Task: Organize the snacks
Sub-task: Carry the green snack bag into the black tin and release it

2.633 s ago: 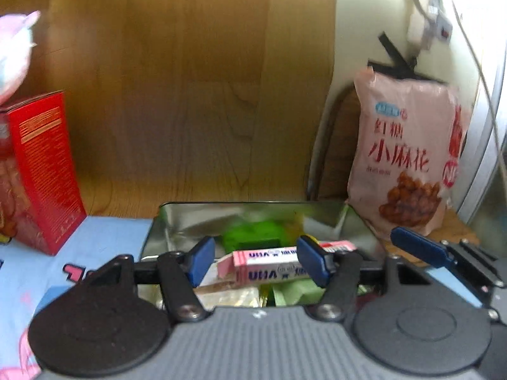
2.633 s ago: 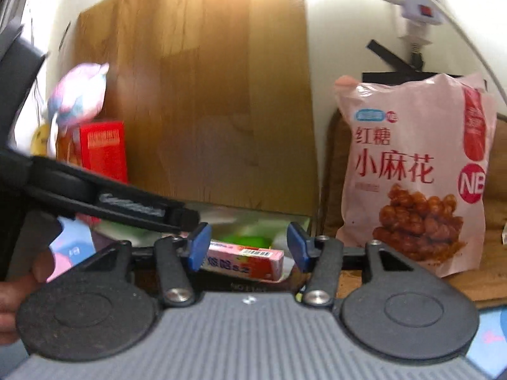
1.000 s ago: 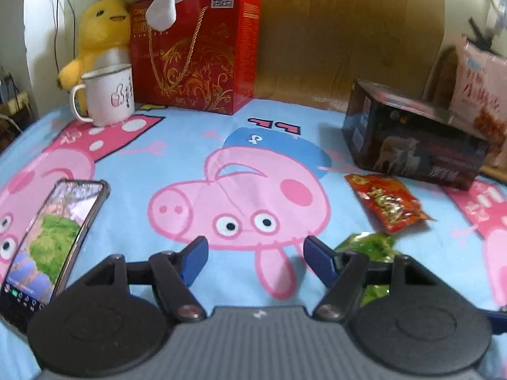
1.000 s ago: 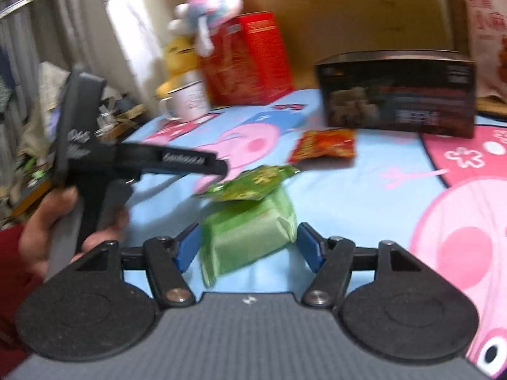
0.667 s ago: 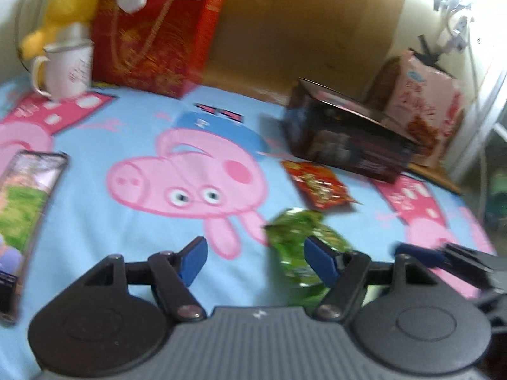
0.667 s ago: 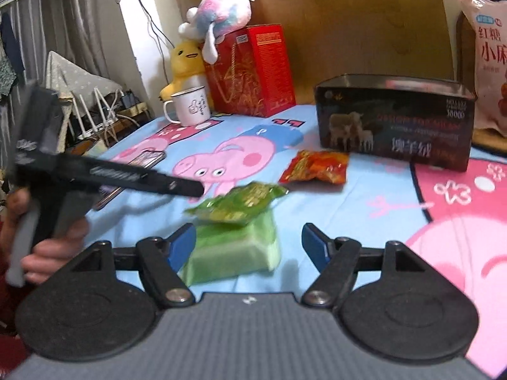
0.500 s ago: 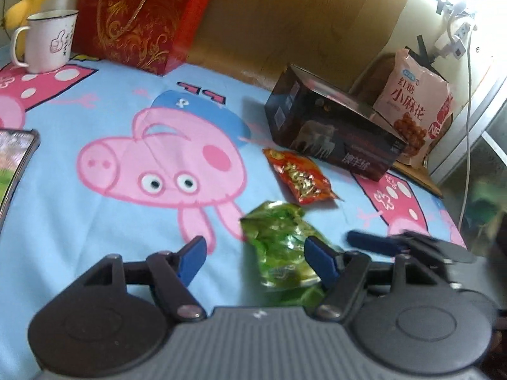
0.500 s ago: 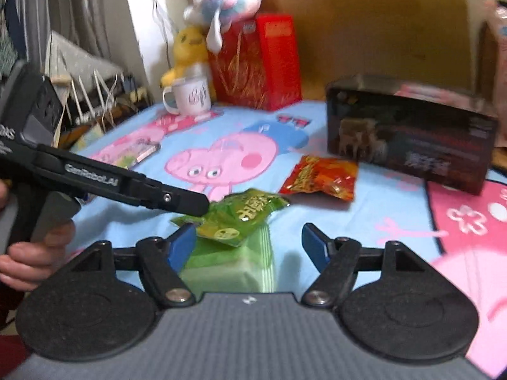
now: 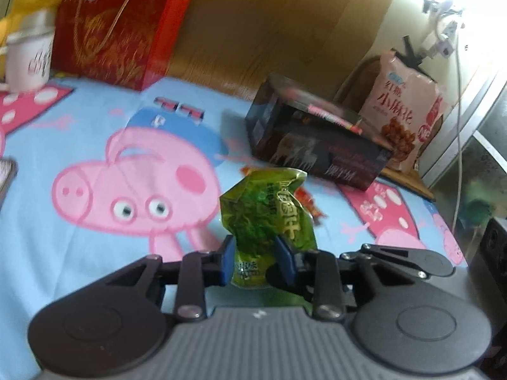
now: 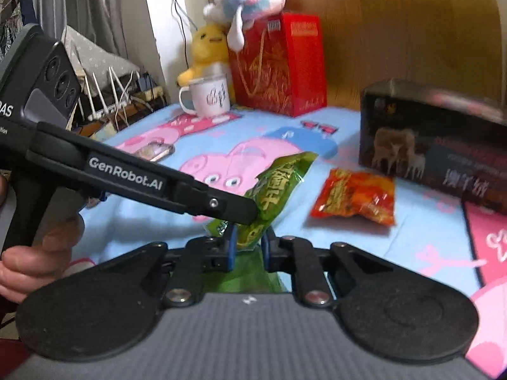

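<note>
a crinkled green packet (image 9: 269,218) is pinched between the blue pads of the left tongs (image 9: 257,261), whose jaws have just been closing, and stands up from them above the cloth (image 9: 79,126). the right tongs (image 10: 248,247), jaws also just closing, are clamped on green wrapping, which packet cannot be told. a red packet (image 10: 355,198) lies beyond, near the dark box (image 10: 434,142).

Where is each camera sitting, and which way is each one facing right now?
Right wrist: on the right gripper, facing across the cartoon cloth toward the mug; its jaws, just closed further, pinch the green packet; the left gripper and the hand holding it show.
Left wrist: on the left gripper, tilted down toward the dark box; its shut jaws hold the same packet; part of the right gripper shows.
Shared: packet, box, mug, red gift box, cloth.
</note>
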